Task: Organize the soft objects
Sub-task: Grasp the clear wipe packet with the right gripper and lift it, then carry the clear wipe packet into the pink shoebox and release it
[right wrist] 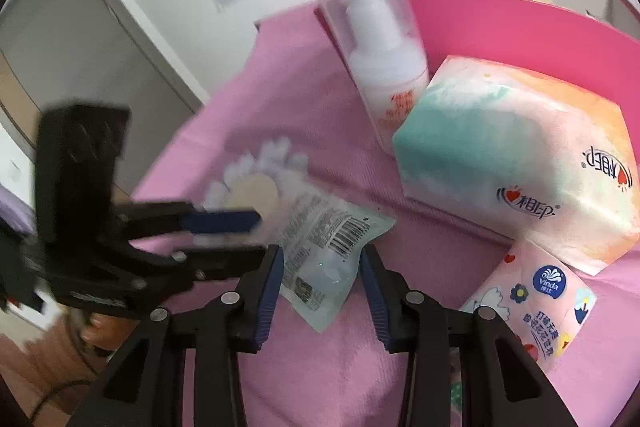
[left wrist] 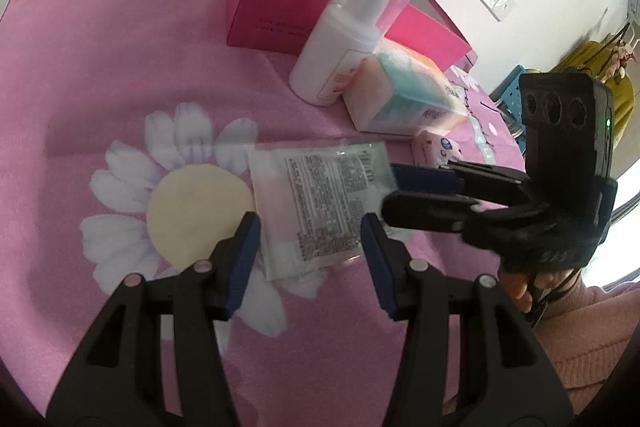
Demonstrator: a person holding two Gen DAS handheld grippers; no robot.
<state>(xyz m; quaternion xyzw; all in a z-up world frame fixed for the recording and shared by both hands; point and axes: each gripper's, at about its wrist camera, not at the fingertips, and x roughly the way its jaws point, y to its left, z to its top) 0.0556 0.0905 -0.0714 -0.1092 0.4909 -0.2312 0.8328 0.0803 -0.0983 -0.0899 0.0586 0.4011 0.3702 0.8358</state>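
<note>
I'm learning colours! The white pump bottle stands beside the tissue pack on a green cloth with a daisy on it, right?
Not green: the cloth is pink, as the left wrist view shows. The white pump bottle does stand beside the tissue pack, and the daisy is there.

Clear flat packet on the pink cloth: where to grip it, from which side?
The clear packet lies flat on the pink cloth, so the face offers no bite. Probably best to pinch a sealed edge or free corner. The corner near the right gripper sits between its open pads, so come in low from that side. The left gripper also straddles it, open.
</note>
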